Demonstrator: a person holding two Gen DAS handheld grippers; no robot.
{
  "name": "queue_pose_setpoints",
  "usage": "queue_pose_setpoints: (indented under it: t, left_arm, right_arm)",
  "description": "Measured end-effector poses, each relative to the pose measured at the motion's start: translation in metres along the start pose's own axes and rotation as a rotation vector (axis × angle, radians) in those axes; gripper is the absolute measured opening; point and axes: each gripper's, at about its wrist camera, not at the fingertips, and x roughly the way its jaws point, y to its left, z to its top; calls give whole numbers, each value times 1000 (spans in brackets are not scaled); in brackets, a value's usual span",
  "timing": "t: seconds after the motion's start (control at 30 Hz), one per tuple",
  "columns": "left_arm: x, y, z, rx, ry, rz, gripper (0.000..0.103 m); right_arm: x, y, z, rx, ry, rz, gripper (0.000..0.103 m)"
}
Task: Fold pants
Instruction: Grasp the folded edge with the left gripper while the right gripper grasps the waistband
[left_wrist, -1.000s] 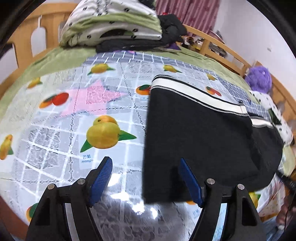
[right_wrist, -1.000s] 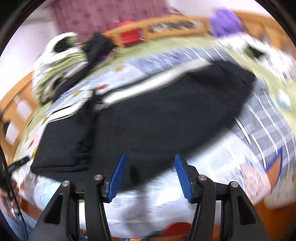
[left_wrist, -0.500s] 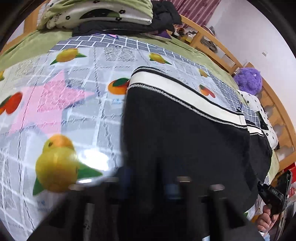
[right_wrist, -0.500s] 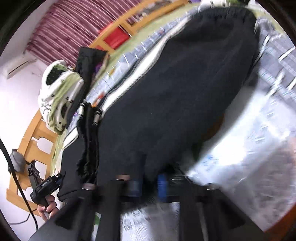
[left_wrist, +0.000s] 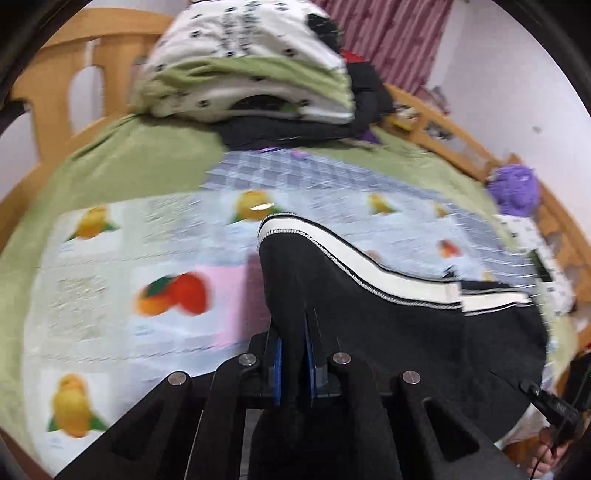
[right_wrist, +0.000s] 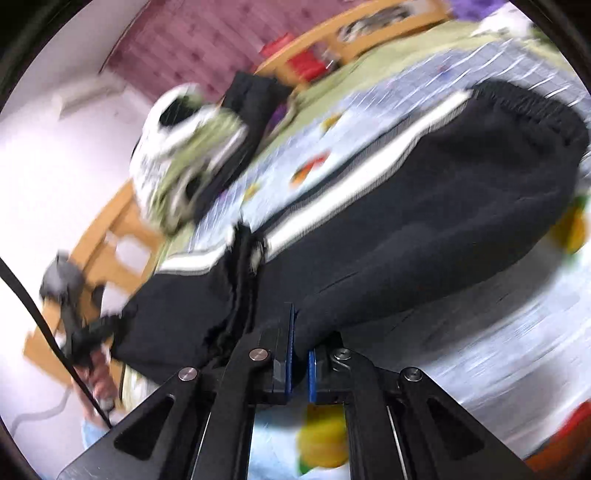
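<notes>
Pinching black fabric between its blue pads, the left gripper (left_wrist: 293, 356) grips the leg end of the black pants (left_wrist: 388, 332), lifted off the fruit-print cloth (left_wrist: 110, 258). The right gripper (right_wrist: 299, 363) likewise clamps the near edge of the pants (right_wrist: 424, 229), whose elastic waistband lies farther right on the cloth (right_wrist: 498, 350). Beyond the white side stripe (left_wrist: 369, 266), folded bedding (left_wrist: 251, 74) sits against the wooden bed frame (left_wrist: 55, 85), a purple plush toy (left_wrist: 513, 190) at right.
</notes>
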Motion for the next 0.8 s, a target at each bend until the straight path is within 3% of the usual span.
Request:
queue_pose_setpoints:
  t: [0.1, 0.17, 0.23, 0.27, 0.37, 0.47, 0.57, 0.7, 0.77, 0.8]
  left_arm:
    - [16, 13, -16, -2, 40, 77, 14]
    - [24, 18, -26, -19, 71, 120, 25]
    - [23, 23, -33, -23, 101, 158, 37]
    - [21, 25, -38, -27, 108, 151, 40]
    - [7, 30, -56, -55, 104, 101, 63]
    - [-3, 29, -74, -69, 91, 72, 65]
    - [-12, 32, -93, -116, 68, 48, 67]
    - [-17, 43, -111, -224, 37, -3, 69]
    - [-15, 50, -116, -291, 29, -43, 70]
    - [-14, 54, -117, -323, 14, -60, 73]
  right_arm:
    - [38, 11, -29, -68, 105, -100, 7]
    - [46, 5, -36, -87, 125, -125, 9]
    - [36, 2, -33, -93, 156, -118, 20]
    - [28, 0, -30, -98, 162, -129, 31]
    - [-16, -12, -21, -127, 66, -182, 43]
    - [-56, -41, 2, -74, -63, -261, 52]
    - [-62, -77, 37, 36, -109, -285, 53]
    - [-40, -129, 73, 186, -86, -300, 53]
    - [-24, -144, 84, 241, -72, -243, 50]
    - [-22, -146, 86, 242, -82, -239, 42]
